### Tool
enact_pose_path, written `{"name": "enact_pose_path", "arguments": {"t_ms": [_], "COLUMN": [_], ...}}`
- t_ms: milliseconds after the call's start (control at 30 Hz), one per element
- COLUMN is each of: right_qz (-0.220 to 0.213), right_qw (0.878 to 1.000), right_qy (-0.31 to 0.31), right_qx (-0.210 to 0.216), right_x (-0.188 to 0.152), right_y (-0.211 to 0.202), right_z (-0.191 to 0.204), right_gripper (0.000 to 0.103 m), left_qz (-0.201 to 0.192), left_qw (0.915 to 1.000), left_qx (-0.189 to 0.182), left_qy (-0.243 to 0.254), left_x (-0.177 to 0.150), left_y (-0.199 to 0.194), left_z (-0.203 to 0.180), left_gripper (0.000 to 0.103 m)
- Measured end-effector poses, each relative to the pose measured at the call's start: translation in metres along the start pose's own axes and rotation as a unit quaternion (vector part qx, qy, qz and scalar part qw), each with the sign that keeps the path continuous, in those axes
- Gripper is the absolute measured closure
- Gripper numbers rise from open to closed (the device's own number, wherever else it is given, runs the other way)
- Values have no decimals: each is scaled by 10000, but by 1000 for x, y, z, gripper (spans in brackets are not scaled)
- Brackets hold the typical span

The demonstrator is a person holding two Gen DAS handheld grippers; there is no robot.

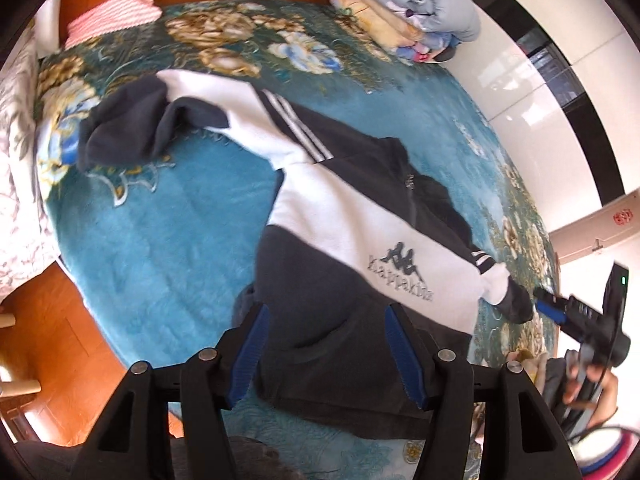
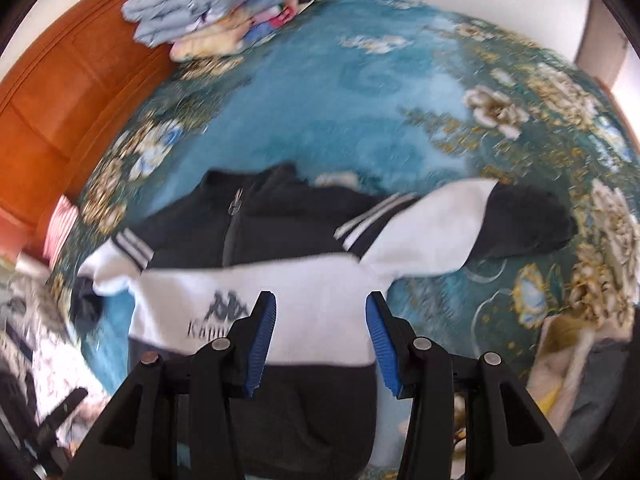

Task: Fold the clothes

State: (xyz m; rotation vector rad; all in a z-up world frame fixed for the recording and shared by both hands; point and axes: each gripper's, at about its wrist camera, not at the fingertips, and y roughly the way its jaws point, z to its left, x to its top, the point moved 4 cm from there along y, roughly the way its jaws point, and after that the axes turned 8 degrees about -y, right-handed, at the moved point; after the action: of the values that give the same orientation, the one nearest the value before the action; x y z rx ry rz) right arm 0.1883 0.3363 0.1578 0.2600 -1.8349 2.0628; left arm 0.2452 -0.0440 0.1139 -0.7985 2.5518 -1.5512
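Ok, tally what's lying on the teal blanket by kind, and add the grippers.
Jacket: 1
Folded bedding pile: 1
Pink striped pillow: 1
Grippers: 2 (left gripper, right gripper)
Total: 5

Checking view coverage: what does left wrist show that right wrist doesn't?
Left wrist only: the right hand-held gripper at the jacket's far cuff, and the wooden floor.

Right wrist only: a beige cloth at the bed edge.

Both: the black-and-white jacket flat on the floral bedspread, the folded bedding stack, the pink striped pillow, the headboard.
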Motion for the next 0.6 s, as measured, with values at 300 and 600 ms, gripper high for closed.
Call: {"name": "enact_pose_path", "arguments": {"t_ms": [300,600], "right_qz": [1057,1335], "right_qw": [9929,9844], "right_qy": [211,700], "right_qx": [507,904], "right_x": [-105,-160], "right_y": [71,99], "right_z": [-24,-41], "right_gripper": [49,49], "left_qz": [445,482], "left_qw": [9957,9866], "left_qx": [218,24], "left_qy": [-784,-1556], "left_x": [-3,0], "left_y": [51,69], "left_z": [37,72], "left_gripper": [39,39]}}
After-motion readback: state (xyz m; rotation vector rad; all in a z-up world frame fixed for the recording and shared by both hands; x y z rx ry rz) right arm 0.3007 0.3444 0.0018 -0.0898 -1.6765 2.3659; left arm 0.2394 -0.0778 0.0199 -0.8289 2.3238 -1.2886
